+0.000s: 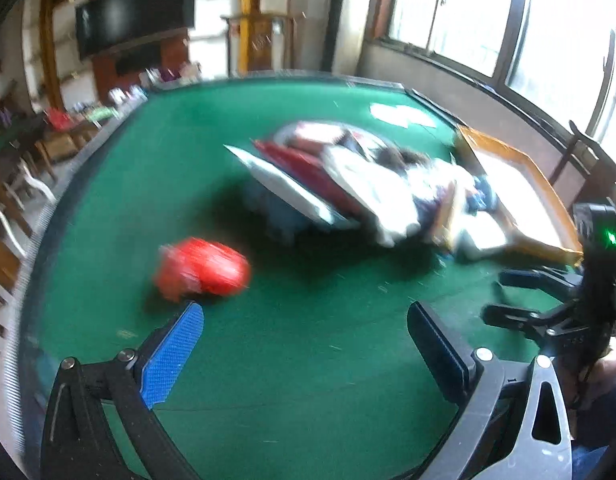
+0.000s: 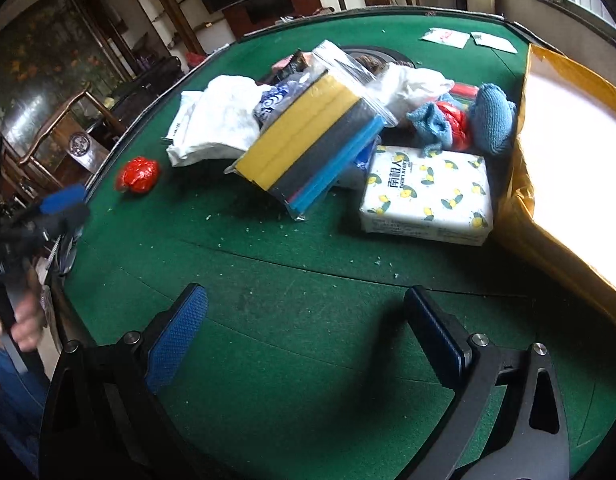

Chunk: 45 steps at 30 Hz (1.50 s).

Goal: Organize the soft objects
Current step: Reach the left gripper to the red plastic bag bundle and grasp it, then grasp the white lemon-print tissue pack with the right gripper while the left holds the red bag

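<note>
Red crumpled bag [image 1: 201, 268] just beyond the spread left gripper [image 1: 303, 316] fingertips

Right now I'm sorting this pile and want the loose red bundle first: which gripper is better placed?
Left. The red bundle lies just ahead of the open left gripper, apart from the pile. The right gripper, also open, faces the tissue pack and sponge bag.

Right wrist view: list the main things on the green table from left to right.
Red crumpled ball → white cloth bundle → bagged sponges → lemon-print tissue pack → blue knitted cloth → cardboard box.
</note>
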### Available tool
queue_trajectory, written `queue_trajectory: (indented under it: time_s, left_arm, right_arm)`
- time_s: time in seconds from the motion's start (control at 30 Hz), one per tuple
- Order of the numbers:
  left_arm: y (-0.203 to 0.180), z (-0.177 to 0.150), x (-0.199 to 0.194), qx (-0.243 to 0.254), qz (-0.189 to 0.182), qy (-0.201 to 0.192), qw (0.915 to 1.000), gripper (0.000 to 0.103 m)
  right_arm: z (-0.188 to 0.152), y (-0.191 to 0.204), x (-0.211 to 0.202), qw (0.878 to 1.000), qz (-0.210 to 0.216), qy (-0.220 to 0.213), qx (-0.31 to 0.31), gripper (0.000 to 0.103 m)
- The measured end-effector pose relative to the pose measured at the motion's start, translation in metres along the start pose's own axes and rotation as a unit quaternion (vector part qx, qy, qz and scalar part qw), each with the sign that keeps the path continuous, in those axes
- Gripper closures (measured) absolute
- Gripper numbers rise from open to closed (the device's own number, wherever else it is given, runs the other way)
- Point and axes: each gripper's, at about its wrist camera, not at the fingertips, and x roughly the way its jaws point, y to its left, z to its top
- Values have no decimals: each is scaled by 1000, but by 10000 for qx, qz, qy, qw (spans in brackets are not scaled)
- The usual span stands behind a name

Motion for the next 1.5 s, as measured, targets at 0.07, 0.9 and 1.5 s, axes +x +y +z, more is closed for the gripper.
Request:
queue_trajectory:
  time_s: [0.07, 0.9, 1.5]
  left_arm:
    - [17, 4, -1, -136, 297, -48, 9995, 1]
    - [-19, -12, 58, 100, -106, 619, 9980, 50]
    - [-12, -2, 69, -73, -355, 593, 9976, 50]
  right_arm:
    - [0, 1, -1, 10000, 43, -69, -45, 3]
    - [21, -30, -18, 9992, -140, -261, 275, 6]
    - [37, -33, 4, 9999, -68, 129, -76, 6]
